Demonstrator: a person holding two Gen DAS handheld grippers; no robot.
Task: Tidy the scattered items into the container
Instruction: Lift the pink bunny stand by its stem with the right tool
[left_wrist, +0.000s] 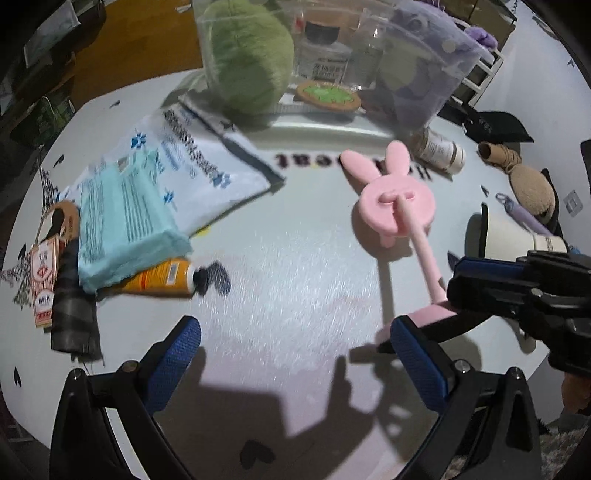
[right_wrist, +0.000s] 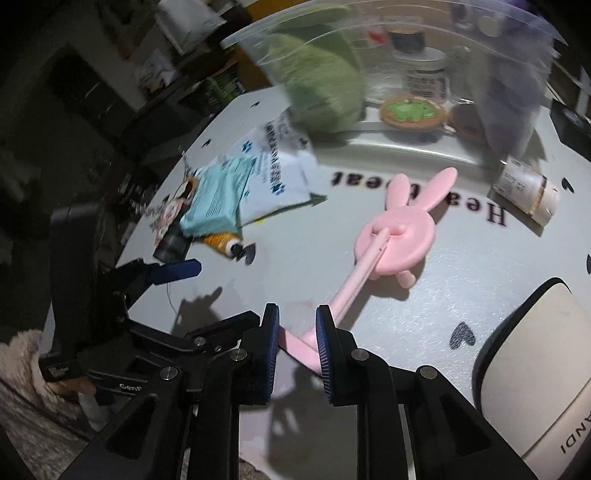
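A pink rabbit-shaped stand (right_wrist: 395, 240) with a thin stem and a flat base lies tilted over the white table (right_wrist: 424, 332). My right gripper (right_wrist: 297, 317) is shut on its flat base, seen from the side as the right gripper (left_wrist: 456, 288) in the left wrist view. The rabbit head (left_wrist: 397, 199) points toward the clear plastic container (left_wrist: 424, 74), which holds a green plush (left_wrist: 247, 55), jars and a round coaster. My left gripper (left_wrist: 295, 339) stands open over bare table with nothing between its fingers; one of its blue fingers (right_wrist: 181, 271) shows in the right wrist view.
At the left lie a blue tissue pack (left_wrist: 125, 225) on a white pouch (left_wrist: 192, 158), an orange tube (left_wrist: 162, 277), a card box (left_wrist: 44, 284) and a dark cloth (left_wrist: 72, 314). A small bottle (left_wrist: 439, 149), a white cup (left_wrist: 509, 236), a purple pen and a brown plush lie at the right.
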